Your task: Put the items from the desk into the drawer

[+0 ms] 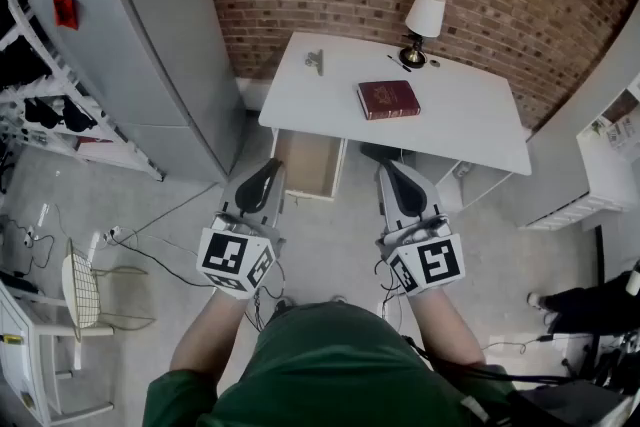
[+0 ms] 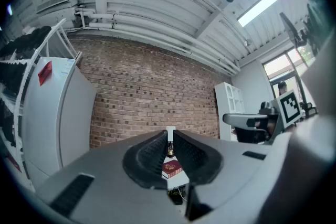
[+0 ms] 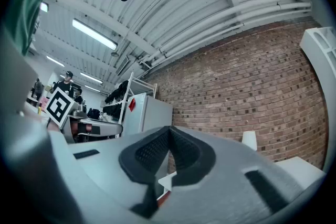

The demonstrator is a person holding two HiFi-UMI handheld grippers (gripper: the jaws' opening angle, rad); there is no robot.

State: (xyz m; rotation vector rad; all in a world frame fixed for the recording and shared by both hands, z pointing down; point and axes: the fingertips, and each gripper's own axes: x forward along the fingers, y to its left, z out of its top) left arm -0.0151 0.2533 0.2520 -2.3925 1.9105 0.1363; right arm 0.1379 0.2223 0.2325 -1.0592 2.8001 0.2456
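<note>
In the head view, the person is holding the left gripper (image 1: pixel 271 168) and the right gripper (image 1: pixel 388 166) side by side, both pointing at a white desk (image 1: pixel 470 120) ahead of them. The drawer (image 1: pixel 305 167) is standing pulled out and bare just past the left gripper's tip. A dark red book (image 1: pixel 388 99) with a gold emblem on its cover is lying flat on the desk, ahead of the right gripper and well apart from it. A small metal clip (image 1: pixel 315 62) is sitting farther ahead of the left gripper, and a thin dark pen (image 1: pixel 398 63) is lying beyond the book, near a white-shaded lamp (image 1: pixel 424 15). In the left gripper view, the ribbed black pads are standing pressed almost together with nothing pinched. Through the slit between them the book is showing as a red slab with pale page edges, far ahead, with the lamp behind it. In the right gripper view, the jaws are meeting at their tips, empty. A corner of the desk and a red edge of the book are peeking out below them, and a grey fridge (image 3: pixel 152 110) is standing off to the left.
</note>
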